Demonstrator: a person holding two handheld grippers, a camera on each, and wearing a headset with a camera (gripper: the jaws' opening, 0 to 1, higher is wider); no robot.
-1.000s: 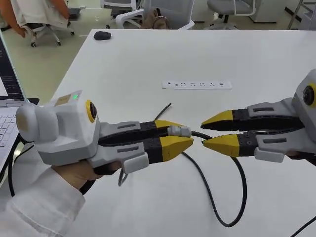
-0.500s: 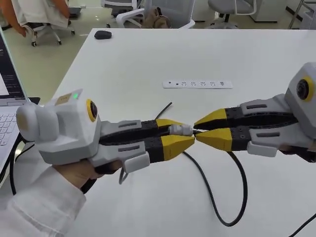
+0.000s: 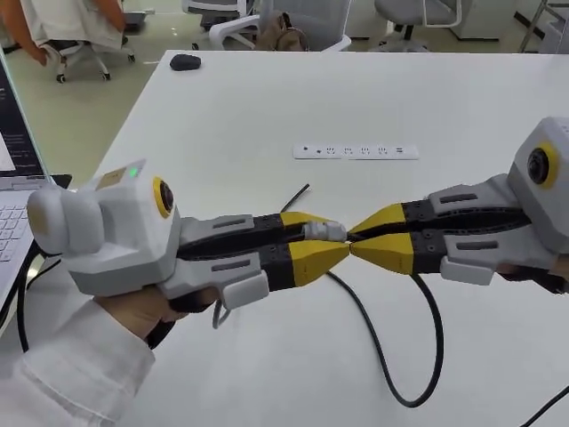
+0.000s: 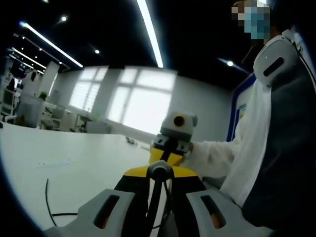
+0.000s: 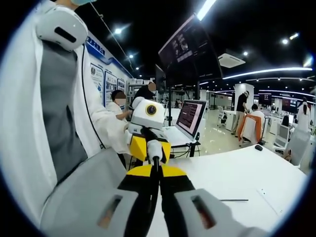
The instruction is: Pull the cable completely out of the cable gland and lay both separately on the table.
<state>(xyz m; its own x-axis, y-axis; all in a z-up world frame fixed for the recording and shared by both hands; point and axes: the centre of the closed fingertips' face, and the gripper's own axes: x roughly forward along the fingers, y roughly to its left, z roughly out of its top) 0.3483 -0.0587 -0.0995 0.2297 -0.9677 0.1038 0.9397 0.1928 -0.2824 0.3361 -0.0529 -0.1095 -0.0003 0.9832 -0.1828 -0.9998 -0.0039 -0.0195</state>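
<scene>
My left gripper [image 3: 336, 242] is shut on the small grey-white cable gland [image 3: 324, 232], which sticks out past its yellow tips. The black cable [image 3: 391, 374] leaves the gland, loops across the white table [image 3: 267, 107] and ends behind the left gripper's tips. My right gripper [image 3: 357, 243] meets the left one tip to tip, shut on the cable right beside the gland. In the left gripper view the gland [image 4: 159, 169] sits between my own jaws, with the right gripper [image 4: 164, 155] facing it. In the right gripper view the gland [image 5: 154, 148] shows just past my shut jaws.
A white power strip [image 3: 356, 152] lies mid-table beyond the grippers. A black mouse [image 3: 184, 62] sits at the far left corner. A laptop [image 3: 13, 178] stands off the table's left edge, and office chairs [image 3: 240, 27] stand behind it.
My right gripper has moved left up to the gland and its jaws have gone from open to shut on the cable. The left gripper has held still.
</scene>
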